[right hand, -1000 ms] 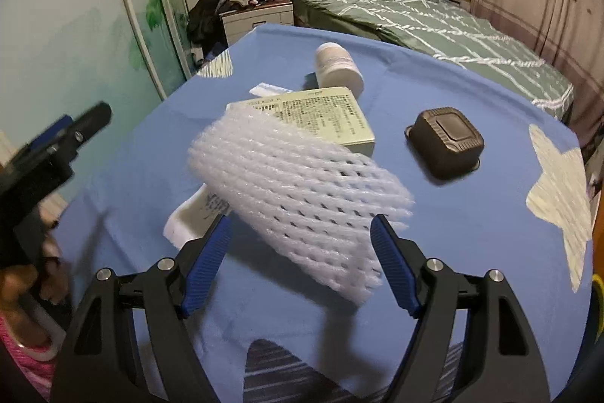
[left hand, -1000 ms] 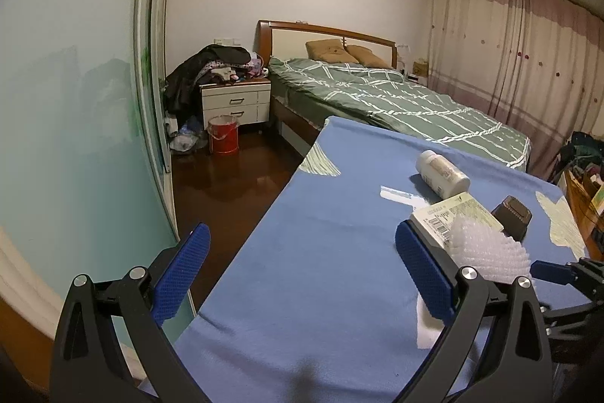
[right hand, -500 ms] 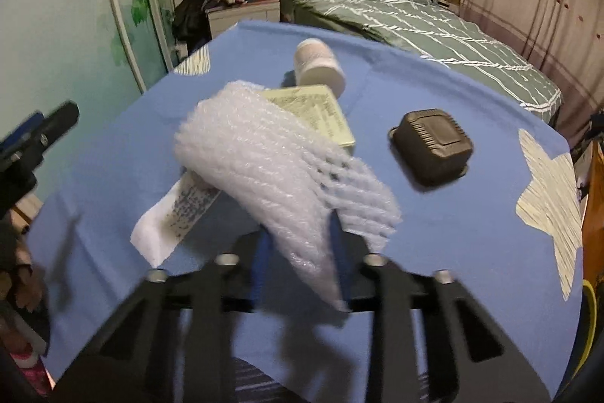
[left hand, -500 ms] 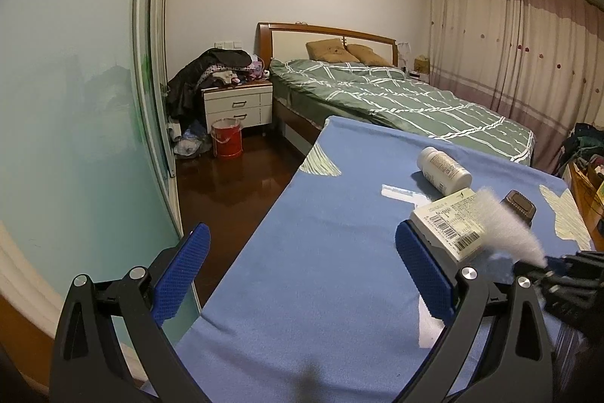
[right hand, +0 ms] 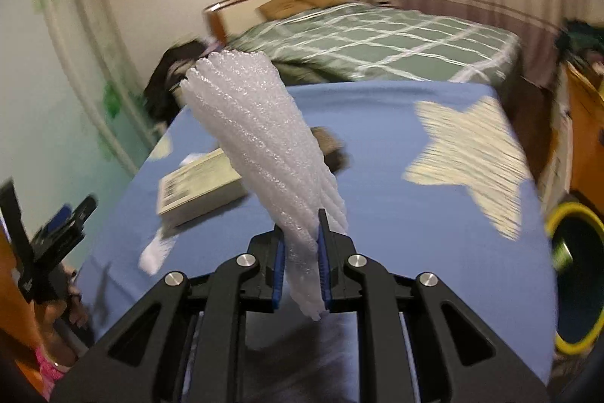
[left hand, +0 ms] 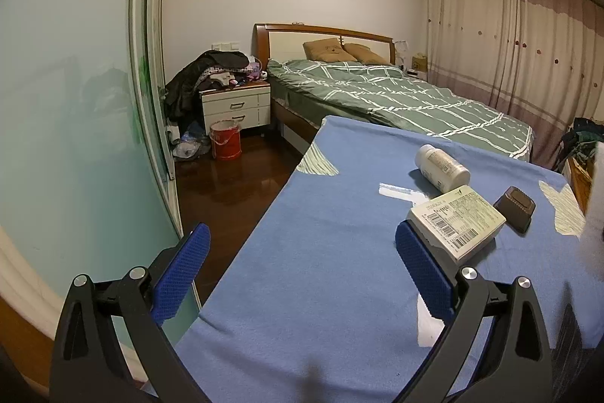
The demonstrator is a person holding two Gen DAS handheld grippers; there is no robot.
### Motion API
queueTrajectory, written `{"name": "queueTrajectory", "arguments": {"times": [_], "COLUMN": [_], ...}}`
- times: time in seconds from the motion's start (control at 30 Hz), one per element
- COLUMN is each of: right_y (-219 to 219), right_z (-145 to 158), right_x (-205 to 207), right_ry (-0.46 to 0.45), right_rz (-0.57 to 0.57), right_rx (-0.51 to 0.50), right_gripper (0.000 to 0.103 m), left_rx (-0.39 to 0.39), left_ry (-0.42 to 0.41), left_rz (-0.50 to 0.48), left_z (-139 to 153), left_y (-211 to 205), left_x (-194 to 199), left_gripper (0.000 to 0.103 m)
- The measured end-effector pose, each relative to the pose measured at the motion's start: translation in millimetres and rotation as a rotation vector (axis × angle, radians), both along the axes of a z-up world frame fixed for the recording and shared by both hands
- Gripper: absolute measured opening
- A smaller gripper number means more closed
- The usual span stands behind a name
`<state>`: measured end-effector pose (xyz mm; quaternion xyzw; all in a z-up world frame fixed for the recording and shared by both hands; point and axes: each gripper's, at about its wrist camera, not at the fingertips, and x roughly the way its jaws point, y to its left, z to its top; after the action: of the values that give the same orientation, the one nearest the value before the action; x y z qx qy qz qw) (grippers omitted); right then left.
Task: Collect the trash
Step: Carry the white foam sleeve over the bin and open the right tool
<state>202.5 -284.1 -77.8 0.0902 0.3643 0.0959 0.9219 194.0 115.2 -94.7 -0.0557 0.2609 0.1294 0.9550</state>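
Observation:
My right gripper point(right hand: 301, 253) is shut on a white foam net sleeve point(right hand: 260, 138) and holds it up above the blue-covered table point(right hand: 377, 199); the sleeve shows as a white blur at the right edge of the left wrist view point(left hand: 594, 214). My left gripper point(left hand: 300, 267) is open and empty over the table's near left edge. On the table lie a cream box with barcodes point(left hand: 458, 223), a white pill bottle on its side point(left hand: 439, 167), a dark square lid point(left hand: 515, 208) and a white paper slip point(left hand: 400, 191).
A black bin with a yellow rim point(right hand: 573, 282) stands beside the table at the right. A white paper scrap point(right hand: 156, 248) lies near the box. Beyond the table are a green bed point(left hand: 396, 97), a nightstand point(left hand: 236, 108) and a red bucket point(left hand: 225, 139).
My right gripper closed on the foam sleeve, lifted it off the table and swung right, bringing the yellow-rimmed bin into view. The left gripper has hardly moved.

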Motion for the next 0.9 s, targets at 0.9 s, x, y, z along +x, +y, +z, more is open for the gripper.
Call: {"name": "queueTrajectory", "arguments": {"times": [0.9], "right_y": [-237], "right_z": [-57], "right_x": [-43], "right_ry": [0.073], "right_rz": [-0.769], "right_rx": [-0.070], "right_gripper": [0.030], "left_rx": [0.037], "left_ry": [0.012], "left_rz": [-0.006], "left_z": [0], "left_y": [-6], "left_x": [1], "left_gripper": [0.097]}}
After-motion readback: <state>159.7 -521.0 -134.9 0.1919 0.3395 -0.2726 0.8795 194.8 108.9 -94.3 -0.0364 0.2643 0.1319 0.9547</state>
